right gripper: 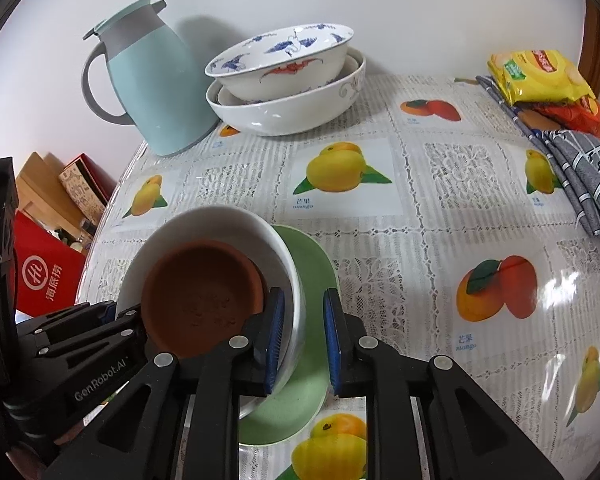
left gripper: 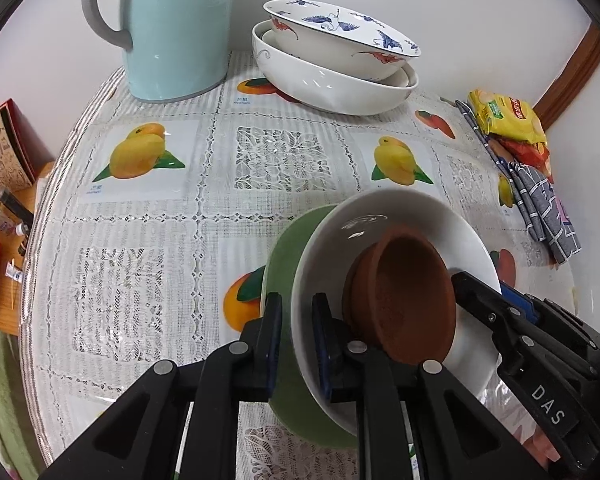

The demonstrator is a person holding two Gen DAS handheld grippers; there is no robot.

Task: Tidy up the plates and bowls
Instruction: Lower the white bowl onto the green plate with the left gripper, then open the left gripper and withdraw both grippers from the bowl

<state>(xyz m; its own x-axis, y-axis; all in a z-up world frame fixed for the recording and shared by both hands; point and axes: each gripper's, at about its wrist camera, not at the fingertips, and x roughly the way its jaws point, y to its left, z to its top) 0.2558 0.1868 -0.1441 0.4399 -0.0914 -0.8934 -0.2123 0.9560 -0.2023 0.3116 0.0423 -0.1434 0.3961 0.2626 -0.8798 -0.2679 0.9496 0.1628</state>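
Note:
A stack of a green plate (left gripper: 284, 264) (right gripper: 316, 268), a white bowl (left gripper: 384, 216) (right gripper: 204, 224) and a brown clay saucer (left gripper: 412, 292) (right gripper: 204, 288) is held tilted over the table. My left gripper (left gripper: 298, 332) is shut on the stack's left rim, its fingers straddling plate and bowl. My right gripper (right gripper: 304, 340) is shut on the opposite rim in the same way. A second stack, a crane-patterned bowl (left gripper: 340, 32) (right gripper: 284, 56) in a large white bowl (left gripper: 332, 80) (right gripper: 288, 108), stands at the back by the wall.
A light blue jug (left gripper: 176, 28) (right gripper: 152, 80) stands left of the back bowls. Yellow snack packets (left gripper: 508, 120) (right gripper: 536, 76) and a grey checked cloth (left gripper: 540, 208) (right gripper: 580, 176) lie along the right edge. Red boxes (right gripper: 48, 276) sit beyond the table's left edge.

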